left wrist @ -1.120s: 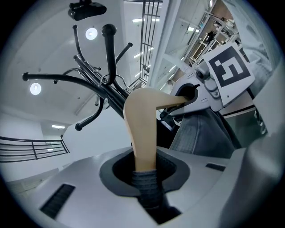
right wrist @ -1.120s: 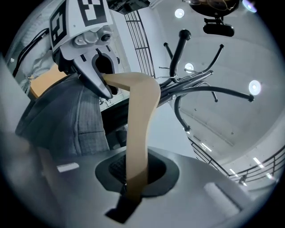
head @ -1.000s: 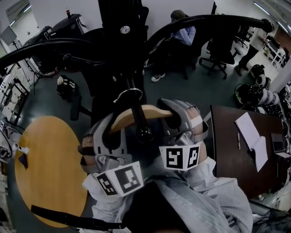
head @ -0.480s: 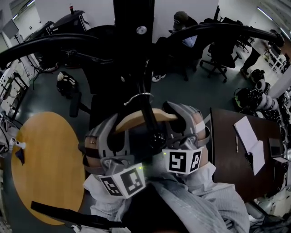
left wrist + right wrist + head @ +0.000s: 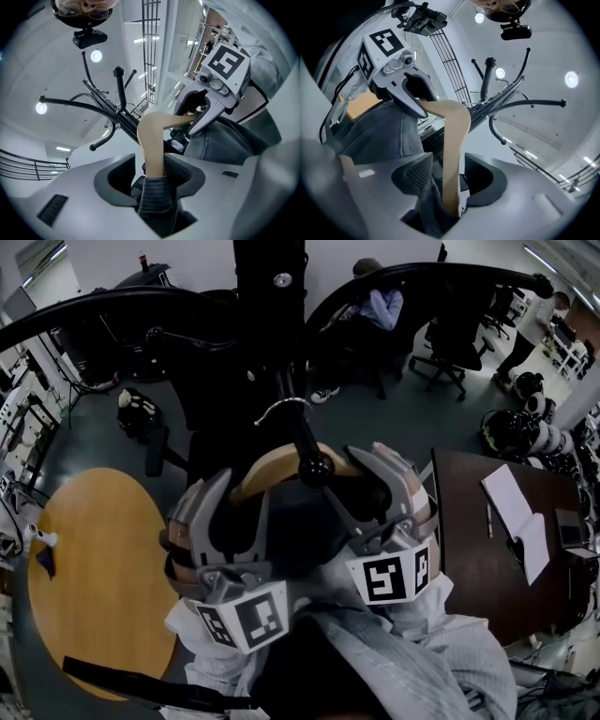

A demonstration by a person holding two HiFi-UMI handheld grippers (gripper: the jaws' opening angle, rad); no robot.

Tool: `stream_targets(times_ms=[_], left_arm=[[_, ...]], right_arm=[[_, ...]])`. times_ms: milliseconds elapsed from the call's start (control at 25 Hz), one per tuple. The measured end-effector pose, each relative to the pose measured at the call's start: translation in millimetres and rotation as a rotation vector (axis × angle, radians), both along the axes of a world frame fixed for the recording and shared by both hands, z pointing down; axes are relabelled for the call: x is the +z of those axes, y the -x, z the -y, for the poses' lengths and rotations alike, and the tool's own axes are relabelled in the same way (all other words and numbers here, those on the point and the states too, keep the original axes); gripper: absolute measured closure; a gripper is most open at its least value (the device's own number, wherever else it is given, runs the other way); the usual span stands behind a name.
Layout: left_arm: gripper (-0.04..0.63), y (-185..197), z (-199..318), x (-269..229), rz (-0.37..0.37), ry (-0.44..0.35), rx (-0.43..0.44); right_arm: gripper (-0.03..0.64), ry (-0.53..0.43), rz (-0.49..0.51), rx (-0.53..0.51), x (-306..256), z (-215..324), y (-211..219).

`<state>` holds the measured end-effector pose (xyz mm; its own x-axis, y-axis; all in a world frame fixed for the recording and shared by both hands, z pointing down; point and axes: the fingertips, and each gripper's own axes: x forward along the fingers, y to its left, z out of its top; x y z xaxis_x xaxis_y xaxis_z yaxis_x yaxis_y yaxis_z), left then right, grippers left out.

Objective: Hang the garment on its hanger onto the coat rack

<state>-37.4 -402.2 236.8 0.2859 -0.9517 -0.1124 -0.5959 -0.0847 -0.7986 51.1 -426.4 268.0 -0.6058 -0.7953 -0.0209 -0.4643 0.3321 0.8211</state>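
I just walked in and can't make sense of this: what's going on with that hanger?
A person works two handheld claws, the left claw and right claw each around one end of a wooden hanger carrying a grey garment. Its hook seems to sit over a coat rack arm. Both claws are opening, the hanger between their jaws.

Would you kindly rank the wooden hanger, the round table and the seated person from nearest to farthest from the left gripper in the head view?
1. Wooden hanger, between the opening jaws of the left gripper.
2. Round table, lower left.
3. Seated person, top, across the room.
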Motion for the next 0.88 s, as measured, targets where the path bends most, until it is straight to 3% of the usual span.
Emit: stream_targets(times_ms=[120,200,320,480,560,760,880], left_arm=[[0.422,5.3,-12.2,4.3,-0.032,0.016,0.004],[0.422,12.3,-21.8,4.2,-0.061,0.010,-0.006],[0.422,13.0,-42.2,-8.3,-0.116,-0.055,0.000],[0.422,-6.8,-62.3,-24.0,-0.302,-0.128,0.130],[0.422,-24.2,-62.3,-19.2,-0.395,-0.091,0.226],[0.422,-83.5,-53.6,22.7,-0.545,0.146,0.435],[0.448,-107.9,-52.1,44.8,-0.651,0.195,0.465]], right_arm=[[0.410,0.029,-0.020,0.000,4.6,-13.7,-4.4],[0.407,0.033,0.019,-0.008,0.5,-24.3,-11.2],[0.407,0.062,0.202,-0.054,-7.2,-43.2,-24.7],[0.408,0.173,0.504,-0.098,0.3,-63.3,-42.9],[0.408,0.215,0.635,-0.108,4.5,-67.7,-48.7],[0.417,0.360,0.930,-0.065,26.6,-71.0,-69.7],[0.507,0.398,1.046,0.010,48.4,-72.1,-92.1]])
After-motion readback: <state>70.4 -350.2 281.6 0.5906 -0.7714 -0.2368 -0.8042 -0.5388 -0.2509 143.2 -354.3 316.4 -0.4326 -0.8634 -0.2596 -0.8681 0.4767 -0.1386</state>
